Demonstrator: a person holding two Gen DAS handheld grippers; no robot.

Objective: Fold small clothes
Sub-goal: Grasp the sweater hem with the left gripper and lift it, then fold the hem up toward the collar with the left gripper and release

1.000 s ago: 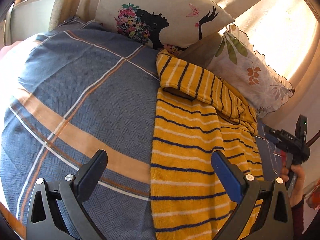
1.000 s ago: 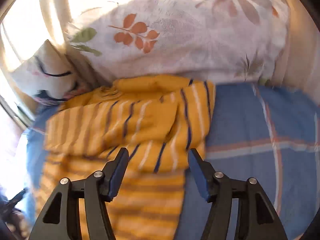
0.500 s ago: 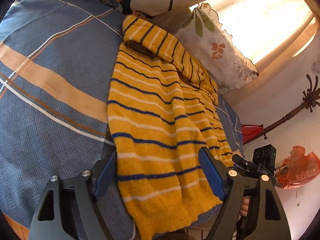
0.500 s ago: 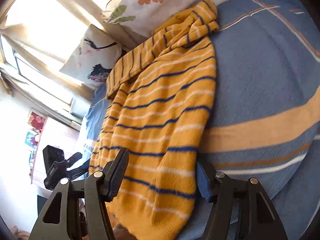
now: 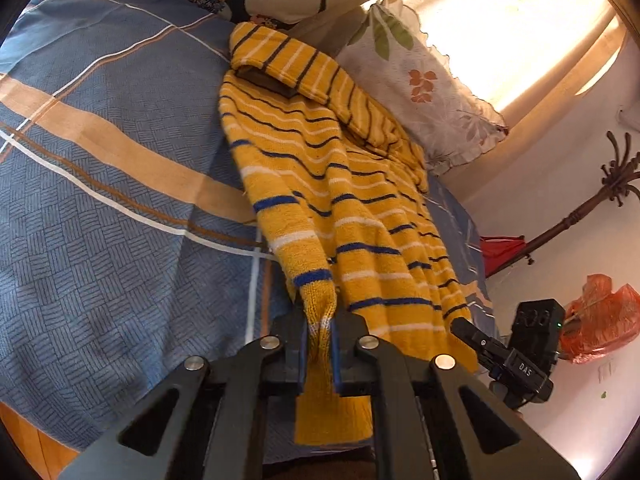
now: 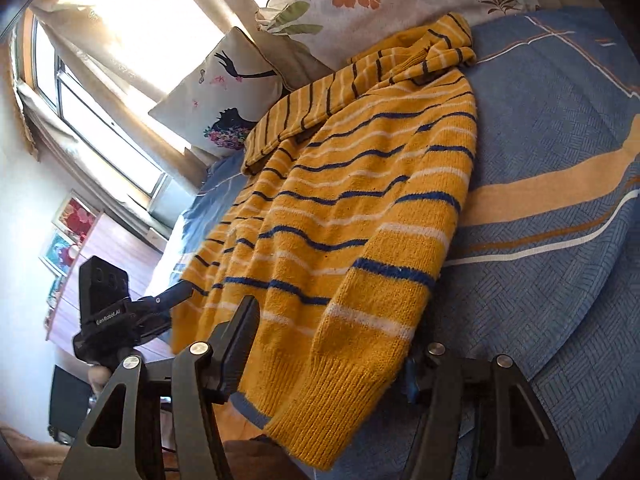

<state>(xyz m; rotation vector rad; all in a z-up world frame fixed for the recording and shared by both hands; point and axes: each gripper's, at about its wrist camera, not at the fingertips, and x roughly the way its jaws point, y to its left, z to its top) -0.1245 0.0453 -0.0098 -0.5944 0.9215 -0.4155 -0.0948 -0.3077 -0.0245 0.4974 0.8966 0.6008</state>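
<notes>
A yellow knit sweater (image 5: 320, 184) with blue and white stripes lies lengthwise on a blue plaid bedspread (image 5: 104, 208), its sleeves folded across the top. My left gripper (image 5: 318, 332) is shut on the sweater's bottom hem at its left corner, bunching the knit. In the right wrist view the sweater (image 6: 344, 216) fills the middle. My right gripper (image 6: 328, 344) is open, its fingers astride the hem's right corner, which hangs over the bed edge. The right finger is mostly hidden under the knit.
Two pillows (image 5: 424, 84) lean at the head of the bed against sunlit curtains. A coat stand (image 5: 576, 216) and an orange bag (image 5: 596, 316) stand off the bed's right side. A window (image 6: 100, 128) and pictures are on the far wall.
My left gripper has closed on the hem and pulled it into a bunch. My right gripper has moved closer to the hem's other corner and stays open.
</notes>
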